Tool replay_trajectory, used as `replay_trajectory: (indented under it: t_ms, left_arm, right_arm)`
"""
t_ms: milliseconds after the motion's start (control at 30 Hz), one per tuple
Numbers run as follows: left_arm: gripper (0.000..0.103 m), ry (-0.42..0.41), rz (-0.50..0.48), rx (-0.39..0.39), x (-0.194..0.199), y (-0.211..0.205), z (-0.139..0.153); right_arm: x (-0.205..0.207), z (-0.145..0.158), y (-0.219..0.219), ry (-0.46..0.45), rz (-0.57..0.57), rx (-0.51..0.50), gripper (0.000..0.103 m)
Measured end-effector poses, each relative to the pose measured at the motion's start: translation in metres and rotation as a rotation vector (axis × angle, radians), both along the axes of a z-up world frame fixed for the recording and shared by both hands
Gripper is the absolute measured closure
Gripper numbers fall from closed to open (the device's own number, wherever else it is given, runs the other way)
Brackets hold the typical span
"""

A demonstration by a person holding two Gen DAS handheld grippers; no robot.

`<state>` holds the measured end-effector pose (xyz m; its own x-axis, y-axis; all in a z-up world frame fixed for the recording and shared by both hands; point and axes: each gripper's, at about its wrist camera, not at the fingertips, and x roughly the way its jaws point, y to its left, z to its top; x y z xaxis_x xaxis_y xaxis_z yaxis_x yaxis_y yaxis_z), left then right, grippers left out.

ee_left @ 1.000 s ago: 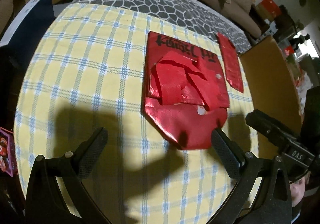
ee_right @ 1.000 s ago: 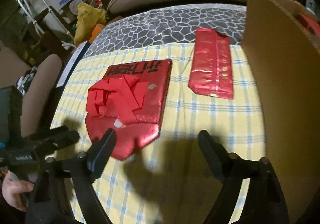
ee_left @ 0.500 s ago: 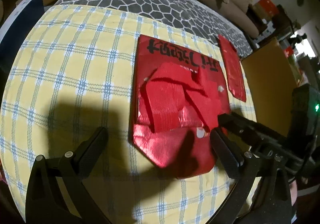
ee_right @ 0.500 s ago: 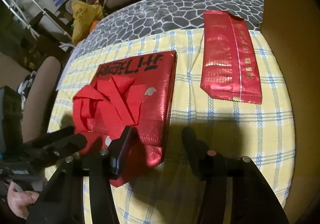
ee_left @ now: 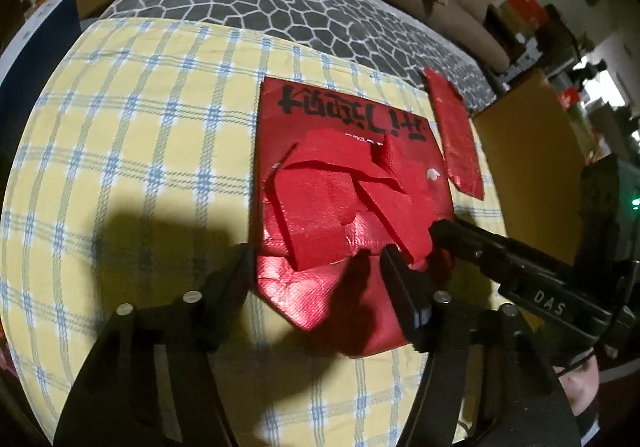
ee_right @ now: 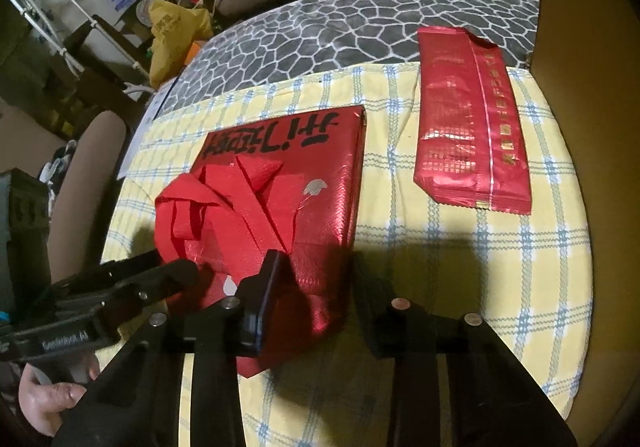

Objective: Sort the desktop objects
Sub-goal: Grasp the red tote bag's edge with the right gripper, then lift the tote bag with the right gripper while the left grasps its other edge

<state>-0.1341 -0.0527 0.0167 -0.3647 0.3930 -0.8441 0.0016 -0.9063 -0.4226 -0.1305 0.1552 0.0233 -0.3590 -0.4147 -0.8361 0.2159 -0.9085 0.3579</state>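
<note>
A flat shiny red tote bag (ee_left: 344,167) (ee_right: 304,183) with black lettering and folded red handles lies on the yellow checked tablecloth. My left gripper (ee_left: 316,263) is open, its fingers astride the bag's near left corner. My right gripper (ee_right: 316,275) is open and narrowed over the bag's near right corner; its fingers also show in the left wrist view (ee_left: 452,235). A long red foil packet (ee_right: 468,119) (ee_left: 456,139) lies to the right of the bag.
A brown cardboard panel (ee_right: 592,127) (ee_left: 532,175) stands along the table's right side. A grey patterned cloth (ee_left: 304,3) covers the far end, with a sofa behind. A dark box (ee_left: 36,31) sits off the left edge.
Both grippers have moved in onto the bag's near edge. Both have narrowed, the right first and then the left.
</note>
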Motion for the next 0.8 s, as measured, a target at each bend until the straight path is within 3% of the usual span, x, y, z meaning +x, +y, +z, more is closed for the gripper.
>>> replay_trajectory:
  t_ms: [267,500,800]
  left_arm:
    - [0.046,0.073,0.007,0.029,0.027,-0.004,0.049]
    - [0.046,0.158,0.005,0.047,0.051,0.000,0.114]
    - [0.046,0.269,-0.050,0.030,0.088,0.040,0.197]
  right_arm:
    - [0.020,0.050,0.004,0.075,0.014,-0.037,0.071]
    - [0.050,0.119,0.014,0.172,0.014,-0.070,0.071]
    - [0.098,0.198,0.050,0.289,-0.011,-0.061,0.071]
